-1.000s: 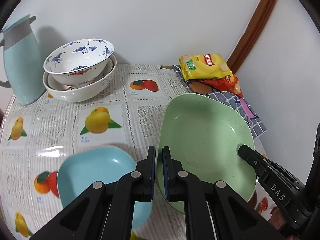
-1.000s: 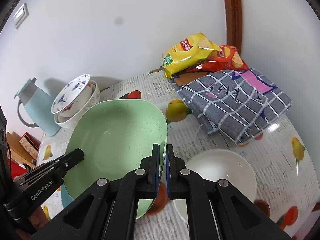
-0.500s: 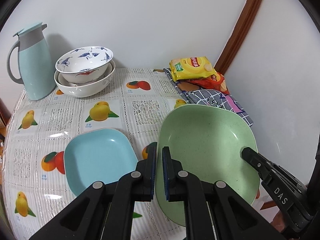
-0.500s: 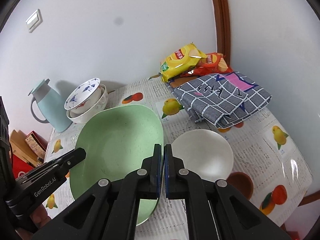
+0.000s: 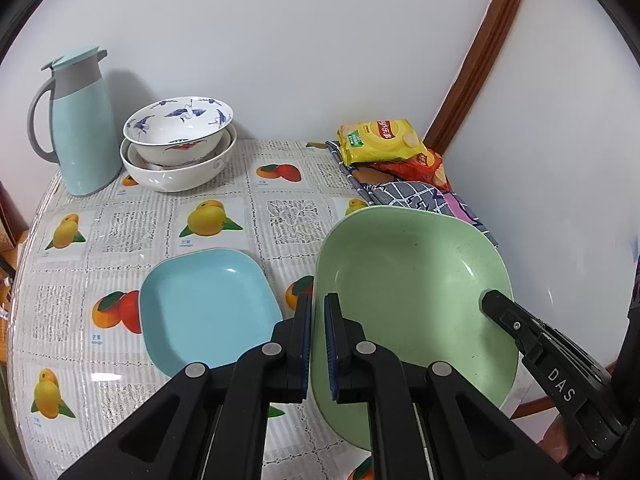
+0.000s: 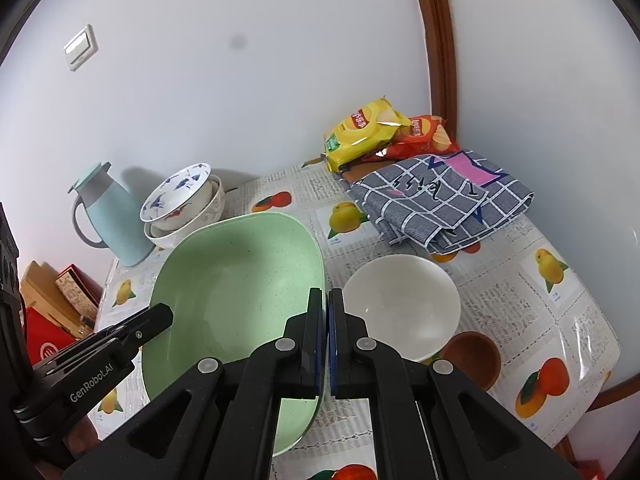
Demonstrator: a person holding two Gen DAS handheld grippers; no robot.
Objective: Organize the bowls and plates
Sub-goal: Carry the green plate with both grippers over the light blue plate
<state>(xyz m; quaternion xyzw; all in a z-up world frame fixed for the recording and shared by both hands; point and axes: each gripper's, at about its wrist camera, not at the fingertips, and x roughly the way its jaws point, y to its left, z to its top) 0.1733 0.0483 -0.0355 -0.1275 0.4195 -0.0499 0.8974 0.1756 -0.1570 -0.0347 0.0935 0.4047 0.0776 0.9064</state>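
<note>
My left fingers [image 5: 316, 344] and right fingers [image 6: 325, 340] pinch the green plate [image 5: 408, 284] rim at lower centre; uneven pull may slip it onto the blue plate [image 5: 204, 312].

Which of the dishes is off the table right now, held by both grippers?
The big green dish: the left gripper and right gripper each clamp its rim. The blue plate and white bowl rest on the table.

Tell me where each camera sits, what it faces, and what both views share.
Left wrist: rides the left gripper, facing the blue plate and stacked bowls; right gripper shows at right.
Right wrist: rides the right gripper, facing the white bowl; left gripper shows at left.
Shared: the green plate, gripped on opposite rims.
</note>
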